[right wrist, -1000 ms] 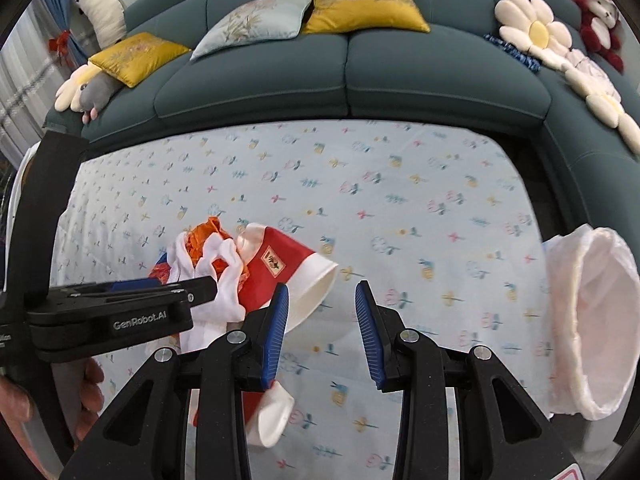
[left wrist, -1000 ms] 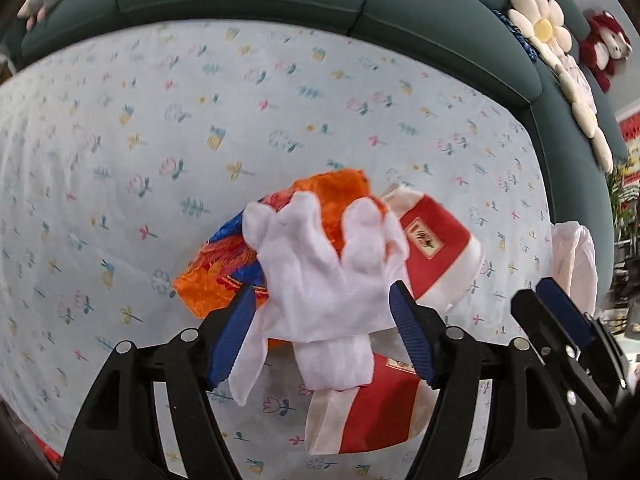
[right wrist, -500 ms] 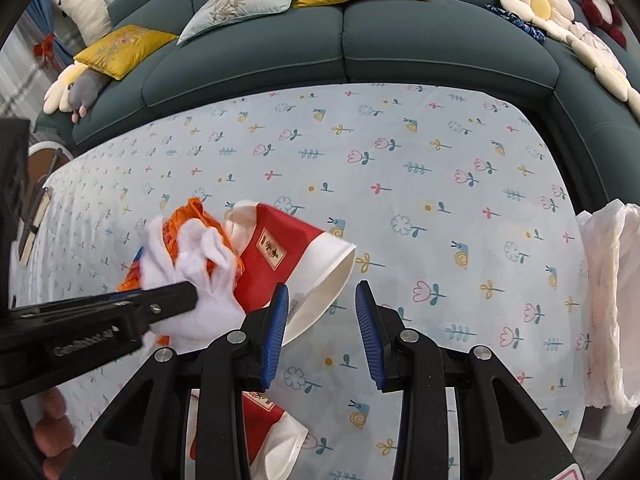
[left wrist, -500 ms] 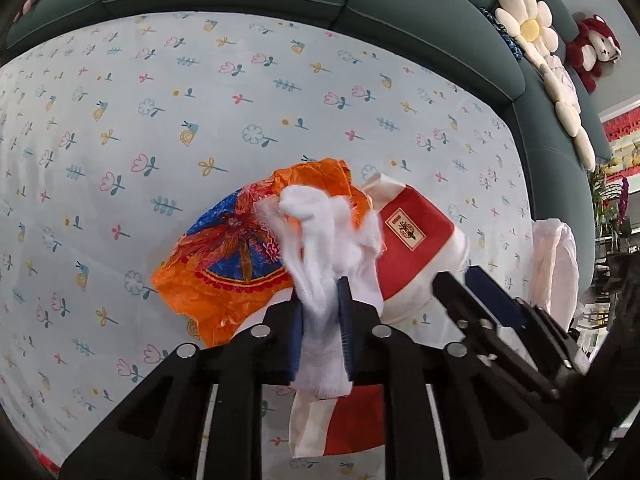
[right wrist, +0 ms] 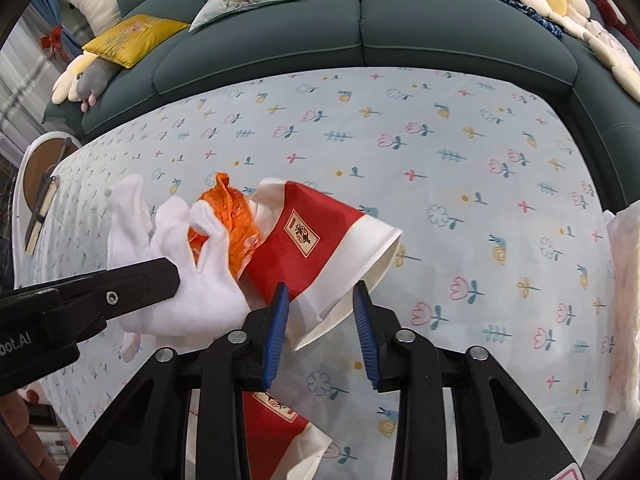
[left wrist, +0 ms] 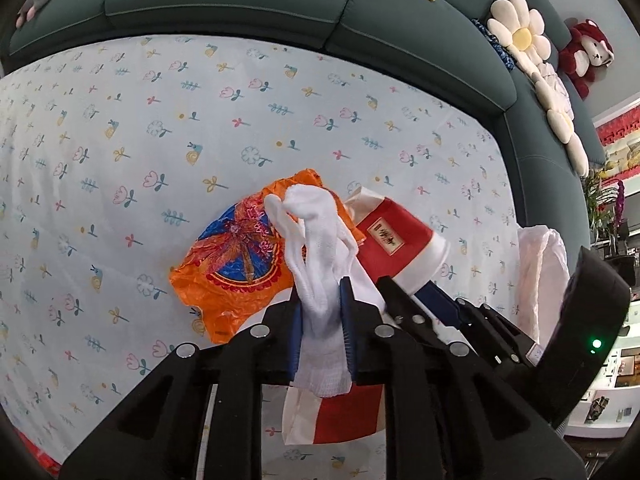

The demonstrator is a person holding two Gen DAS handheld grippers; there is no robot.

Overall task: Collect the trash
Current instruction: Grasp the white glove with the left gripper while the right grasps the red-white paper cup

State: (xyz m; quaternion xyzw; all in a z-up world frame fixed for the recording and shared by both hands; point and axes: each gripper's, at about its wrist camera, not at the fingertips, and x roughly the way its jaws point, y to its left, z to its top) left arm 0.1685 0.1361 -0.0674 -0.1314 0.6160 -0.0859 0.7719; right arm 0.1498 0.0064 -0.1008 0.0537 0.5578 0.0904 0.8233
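My left gripper is shut on a white cloth glove and holds it above the pile; the glove also shows in the right wrist view. Under it lie an orange and blue snack wrapper and a crushed red and white paper cup. A second flattened red and white cup lies nearer. My right gripper is open, its blue pads on either side of the rim of the red cup. The wrapper shows orange behind the glove in the right wrist view.
The floral tablecloth covers the table. A translucent white trash bag hangs at the table's right edge, also in the right wrist view. A dark green sofa with cushions curves behind. A small round side table stands far left.
My left gripper closed on the white glove and lifted it off the pile. My right gripper moved forward until the red cup's rim sits between its open pads.
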